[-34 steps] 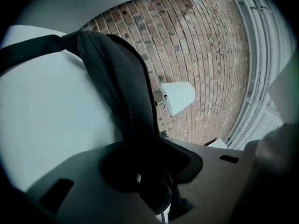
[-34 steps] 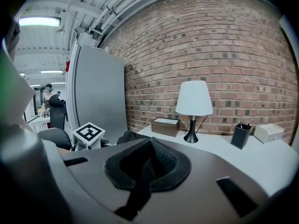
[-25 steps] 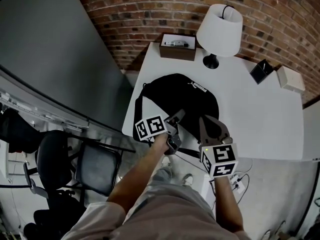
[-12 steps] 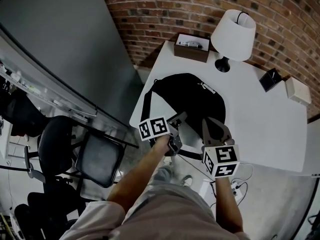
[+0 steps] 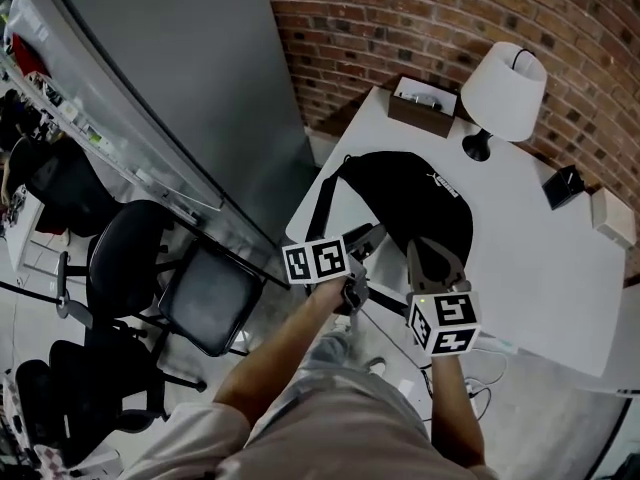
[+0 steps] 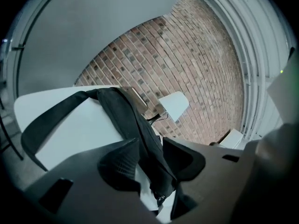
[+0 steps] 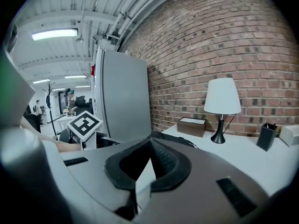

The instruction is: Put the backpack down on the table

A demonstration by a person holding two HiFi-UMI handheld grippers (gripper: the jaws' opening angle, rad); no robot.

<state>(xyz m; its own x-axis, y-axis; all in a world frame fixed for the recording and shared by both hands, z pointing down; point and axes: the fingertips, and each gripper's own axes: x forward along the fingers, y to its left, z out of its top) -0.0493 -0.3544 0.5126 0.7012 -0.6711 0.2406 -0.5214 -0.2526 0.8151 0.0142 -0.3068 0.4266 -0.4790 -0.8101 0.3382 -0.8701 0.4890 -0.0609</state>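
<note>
Well, the black backpack (image 5: pixel 410 198) lies flat on the white table (image 5: pixel 520 268), close to its near edge, with one strap looped out toward the table's left side. The left gripper (image 6: pixel 149 144) is at that near edge. Its jaws have just been opening and now stand spread wide, and a dark fold of the backpack runs between them unpinched. Just beside it, the right gripper (image 7: pixel 150 146) points across the bag, fingertips pressed together on nothing. Further back on the table, a white-shaded lamp (image 5: pixel 503 90) and a brown box (image 5: pixel 423 105) stand near the brick wall (image 5: pixel 420 18). Black office chairs (image 5: pixel 125 258) stand off to the left.
</note>
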